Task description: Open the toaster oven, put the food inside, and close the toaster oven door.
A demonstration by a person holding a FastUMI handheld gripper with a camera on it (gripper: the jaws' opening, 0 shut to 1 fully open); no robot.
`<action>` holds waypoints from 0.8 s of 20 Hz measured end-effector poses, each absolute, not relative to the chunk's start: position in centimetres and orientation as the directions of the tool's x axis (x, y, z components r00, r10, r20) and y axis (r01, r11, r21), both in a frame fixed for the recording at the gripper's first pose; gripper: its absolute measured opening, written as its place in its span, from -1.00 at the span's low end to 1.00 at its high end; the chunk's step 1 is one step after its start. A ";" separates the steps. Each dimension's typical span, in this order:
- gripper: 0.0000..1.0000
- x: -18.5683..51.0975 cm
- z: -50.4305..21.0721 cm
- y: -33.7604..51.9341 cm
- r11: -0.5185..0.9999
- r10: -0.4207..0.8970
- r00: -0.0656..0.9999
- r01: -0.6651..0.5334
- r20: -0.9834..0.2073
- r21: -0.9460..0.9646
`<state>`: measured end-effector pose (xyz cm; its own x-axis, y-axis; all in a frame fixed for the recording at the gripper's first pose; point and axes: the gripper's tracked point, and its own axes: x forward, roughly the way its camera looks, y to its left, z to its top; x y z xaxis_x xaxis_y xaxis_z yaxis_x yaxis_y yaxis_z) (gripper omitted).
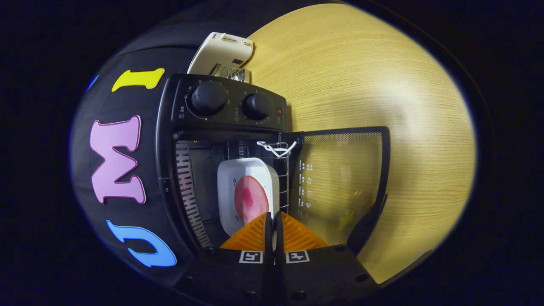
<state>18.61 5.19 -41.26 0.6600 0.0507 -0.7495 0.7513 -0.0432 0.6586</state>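
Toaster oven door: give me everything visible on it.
The black-framed glass toaster oven door is swung fully open, lying out over the light wooden table. Its pane is see-through, with a dotted border and small white icons near the hinge side. A dark handle runs along its far edge. The gripper, fingers nearly together, sits beside it.
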 end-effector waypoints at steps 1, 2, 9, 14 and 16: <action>-0.90 19.2 -41.3 5.5 -0.049 0.045 0.662 0.750 -0.749 0.660; -0.90 19.5 -41.2 5.5 -0.061 0.033 0.667 0.744 -0.744 0.665; -0.61 19.9 -41.1 7.5 -0.066 0.108 0.676 0.737 -0.729 0.673; 0.63 18.0 -41.1 7.1 -0.010 0.134 0.635 0.768 -0.761 0.640; 0.98 16.9 -40.5 7.6 0.019 0.167 0.622 0.774 -0.765 0.633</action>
